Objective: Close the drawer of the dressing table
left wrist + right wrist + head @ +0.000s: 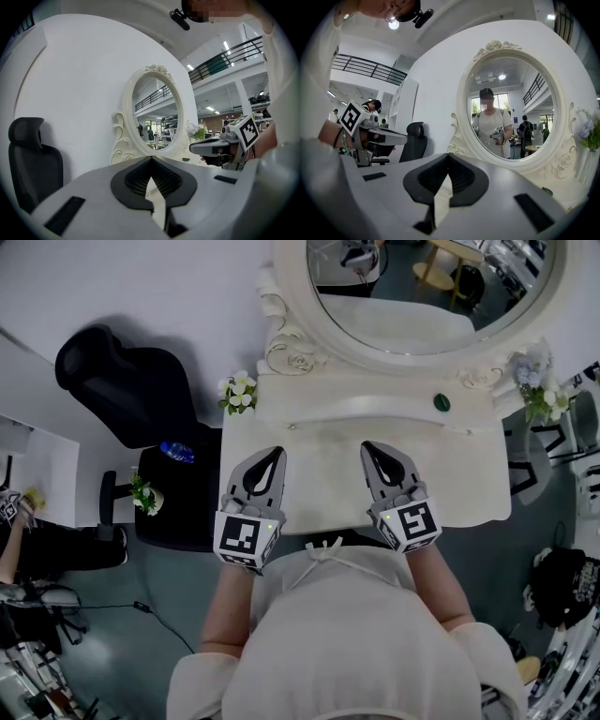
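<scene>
Nearest, a person's pale top (347, 634) is seen from above; the left tongs (275, 454) and right tongs (368, 447) are held side by side over the front of the dressing table (319, 484), well apart; both pairs of tips are pressed together, nothing gripped; the drawer cannot be made out in any view, the surface's front edge being partly covered by the person's body; further back a small green object (442, 402) is set on the raised ledge; white flowers (238, 393) are placed at the left corner; the oval mirror (431, 296) is mounted behind, against the white wall (141, 277); a black chair (131, 390) is parked left of the surface.
</scene>
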{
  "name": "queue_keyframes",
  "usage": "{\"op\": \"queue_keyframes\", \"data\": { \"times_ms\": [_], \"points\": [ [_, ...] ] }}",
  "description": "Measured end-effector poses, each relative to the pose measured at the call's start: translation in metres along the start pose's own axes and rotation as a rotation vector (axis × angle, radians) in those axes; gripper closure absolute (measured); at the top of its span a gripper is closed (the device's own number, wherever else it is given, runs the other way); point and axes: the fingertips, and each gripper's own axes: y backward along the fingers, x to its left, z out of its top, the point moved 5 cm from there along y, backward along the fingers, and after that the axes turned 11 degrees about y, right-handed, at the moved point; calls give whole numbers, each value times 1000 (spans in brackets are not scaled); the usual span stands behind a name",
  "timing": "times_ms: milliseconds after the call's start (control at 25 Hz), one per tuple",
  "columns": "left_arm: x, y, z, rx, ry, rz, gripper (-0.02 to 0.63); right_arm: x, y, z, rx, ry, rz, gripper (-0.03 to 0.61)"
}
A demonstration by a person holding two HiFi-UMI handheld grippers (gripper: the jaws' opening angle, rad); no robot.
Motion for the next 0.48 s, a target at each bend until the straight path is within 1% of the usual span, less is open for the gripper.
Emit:
{"op": "queue_keyframes", "data": {
  "times_ms": [240, 400, 480],
  "points": [
    [-2, -8, 1, 3, 17, 3, 595, -9, -2, -4, 10, -25, -4, 577],
    [-4, -10, 0, -3, 44, 1, 595, -11, -2, -8, 19, -22, -3, 577],
    [-6, -11, 0, -2, 46, 0, 595, -12, -2, -8, 22, -17, 0, 577]
  ]
}}
